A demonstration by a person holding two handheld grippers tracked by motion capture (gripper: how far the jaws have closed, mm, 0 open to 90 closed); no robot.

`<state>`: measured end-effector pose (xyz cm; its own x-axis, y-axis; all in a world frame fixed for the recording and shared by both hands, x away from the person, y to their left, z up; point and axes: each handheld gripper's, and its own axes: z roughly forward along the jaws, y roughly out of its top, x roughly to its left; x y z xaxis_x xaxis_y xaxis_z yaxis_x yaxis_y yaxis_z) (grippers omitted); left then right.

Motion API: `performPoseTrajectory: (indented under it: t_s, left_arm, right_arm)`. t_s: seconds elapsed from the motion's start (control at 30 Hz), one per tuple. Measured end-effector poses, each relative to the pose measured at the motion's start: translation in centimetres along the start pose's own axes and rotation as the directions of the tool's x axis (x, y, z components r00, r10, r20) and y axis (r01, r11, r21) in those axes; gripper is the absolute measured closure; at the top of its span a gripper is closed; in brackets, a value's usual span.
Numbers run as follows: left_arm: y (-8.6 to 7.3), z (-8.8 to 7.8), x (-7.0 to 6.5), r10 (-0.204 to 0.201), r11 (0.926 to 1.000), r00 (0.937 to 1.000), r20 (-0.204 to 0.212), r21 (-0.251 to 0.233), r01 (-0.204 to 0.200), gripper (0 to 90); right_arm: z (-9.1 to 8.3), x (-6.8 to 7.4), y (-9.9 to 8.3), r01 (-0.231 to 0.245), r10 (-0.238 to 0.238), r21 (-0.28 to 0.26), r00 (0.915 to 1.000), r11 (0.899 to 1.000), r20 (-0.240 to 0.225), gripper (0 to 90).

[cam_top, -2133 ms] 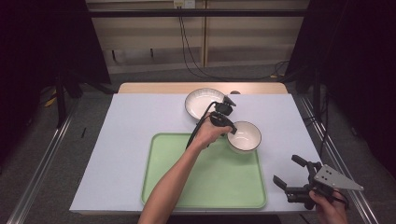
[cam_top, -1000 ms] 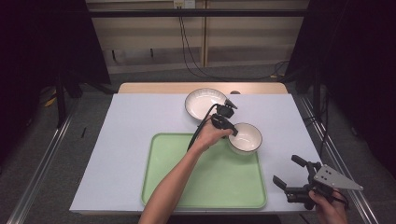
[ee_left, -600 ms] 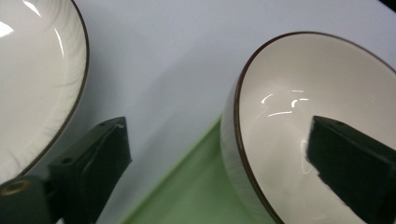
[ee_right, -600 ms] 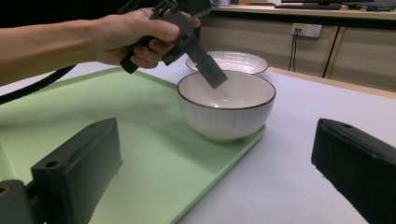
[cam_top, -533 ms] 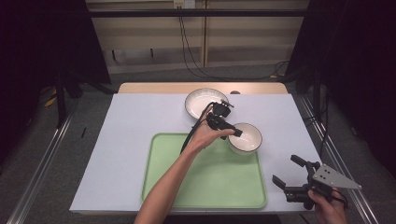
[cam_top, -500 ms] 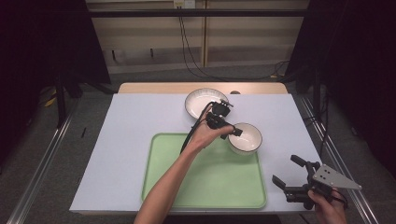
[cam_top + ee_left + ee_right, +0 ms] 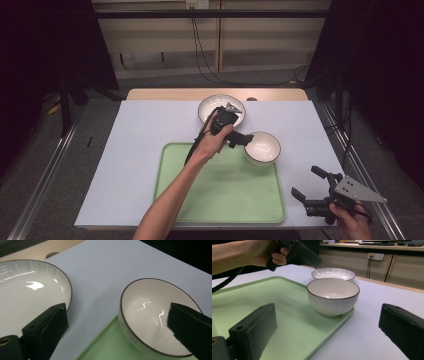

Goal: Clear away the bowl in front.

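A white ribbed bowl [image 7: 262, 148] with a dark rim stands on the far right corner of the green tray [image 7: 220, 195]. My left gripper [image 7: 244, 138] hovers just left of the bowl. Its jaws have just been opening and nothing sits between them. In the left gripper view, the left gripper [image 7: 117, 307] spreads wide, with the bowl [image 7: 155, 315] ahead on the right and a white plate [image 7: 27, 297] on the left. My right gripper [image 7: 305, 181] rests open near the table's front right corner. In its own view, the right gripper [image 7: 328, 306] faces the bowl [image 7: 333, 296] from a distance.
The shallow white plate [image 7: 221, 107] lies at the back of the white table [image 7: 130, 150], just behind the left hand. A cable trails from the left gripper along the forearm. The tray [image 7: 262, 295] has a low raised rim. Metal rails run along both table sides.
The left gripper was shut on the bowl's rim; now it is open and has drawn back to the left and upward. The bowl stays on the tray corner. The right gripper has not moved.
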<state>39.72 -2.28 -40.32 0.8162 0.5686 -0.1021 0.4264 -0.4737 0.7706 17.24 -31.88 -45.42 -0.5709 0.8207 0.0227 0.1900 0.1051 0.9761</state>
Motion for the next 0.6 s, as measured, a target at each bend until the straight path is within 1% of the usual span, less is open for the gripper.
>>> performPoseTrajectory:
  t_s: [0.03,0.1,0.13,0.17,0.2,0.23,0.27,0.3,0.33,0.37,0.4,0.47,0.5,0.53,0.57,0.6]
  left_arm:
    - [-0.2,-0.5,0.1,-0.002,0.9999,1.0,-0.004,-0.013,0.002,3.2]
    - [-0.6,-1.2,0.2,-0.021,0.9992,0.9997,-0.012,-0.036,0.02,2.8]
    - [-0.9,-1.6,0.2,-0.025,0.9982,0.9994,-0.023,-0.055,0.023,2.5]
    - [-1.1,-1.9,0.2,-0.021,0.9975,0.9987,-0.045,-0.068,0.018,2.6]
    - [-1.4,-2.2,0.2,-0.024,0.9967,0.9983,-0.054,-0.079,0.019,2.9]
    - [-1.6,-2.5,0.2,-0.023,0.9975,0.9972,-0.071,-0.068,0.018,2.5]
    - [-1.9,-2.9,0.4,-0.024,0.9964,0.9969,-0.075,-0.083,0.018,2.7]
    - [-2.0,-3.2,0.4,-0.035,0.9958,0.9957,-0.086,-0.087,0.028,3.0]
    - [-2.2,-3.6,0.5,-0.034,0.9961,0.9939,-0.105,-0.085,0.025,3.0]
    - [-2.3,-4.0,0.6,-0.031,0.9959,0.9931,-0.113,-0.088,0.021,3.2]
    - [-2.6,-4.4,0.6,-0.042,0.9945,0.993,-0.11,-0.1,0.031,3.1]
    - [-3.0,-5.1,0.6,-0.038,0.9947,0.9898,-0.137,-0.1,0.025,3.0]
    - [-3.3,-5.4,0.7,-0.032,0.9943,0.9894,-0.142,-0.105,0.017,3.2]
    - [-3.6,-5.7,0.7,-0.034,0.9936,0.9876,-0.153,-0.112,0.017,3.0]
    - [-3.8,-6.1,0.8,-0.036,0.9942,0.9869,-0.157,-0.105,0.02,3.1]
    - [-4.1,-6.4,0.9,-0.045,0.9925,0.988,-0.148,-0.12,0.027,3.3]
  right_arm:
    - [0.0,0.0,0.0,0.004,-0.004,-0.003,1.0,1.0,0.002,1.0]
    - [0.0,0.0,0.0,0.001,-0.001,-0.003,1.0,1.0,-0.001,1.0]
    - [0.0,0.1,0.1,-0.004,0.004,-0.002,1.0,1.0,0.004,1.0]
    - [0.0,0.1,0.1,0.005,-0.005,-0.006,1.0,1.0,0.005,1.0]
    - [0.0,0.1,0.1,0.006,-0.006,-0.006,1.0,1.0,0.006,1.0]
    - [0.0,0.1,0.1,0.006,-0.006,-0.007,1.0,1.0,0.006,1.0]
    - [0.0,0.1,0.1,0.011,-0.011,-0.009,0.9999,1.0,0.004,1.0]
    - [0.0,0.1,0.1,0.007,-0.007,-0.007,1.0,1.0,0.005,1.0]
    - [0.1,0.1,0.1,0.008,-0.008,-0.006,1.0,1.0,0.004,1.0]
    - [0.1,0.1,0.1,0.009,-0.009,-0.006,1.0,1.0,0.005,1.0]
    - [0.1,0.1,0.1,0.008,-0.008,-0.006,1.0,1.0,0.005,1.0]
    - [0.1,0.1,0.1,0.012,-0.012,-0.009,0.9999,1.0,0.008,1.0]
    - [0.1,0.1,0.1,0.007,-0.007,-0.014,0.9999,1.0,0.007,1.0]
    - [0.0,0.1,0.1,0.009,-0.008,-0.013,0.9999,1.0,0.006,1.0]
    - [0.0,0.1,0.1,0.01,-0.01,-0.011,0.9999,1.0,0.005,1.0]
    - [0.1,0.1,0.1,0.013,-0.013,-0.011,0.9999,1.0,0.005,1.0]
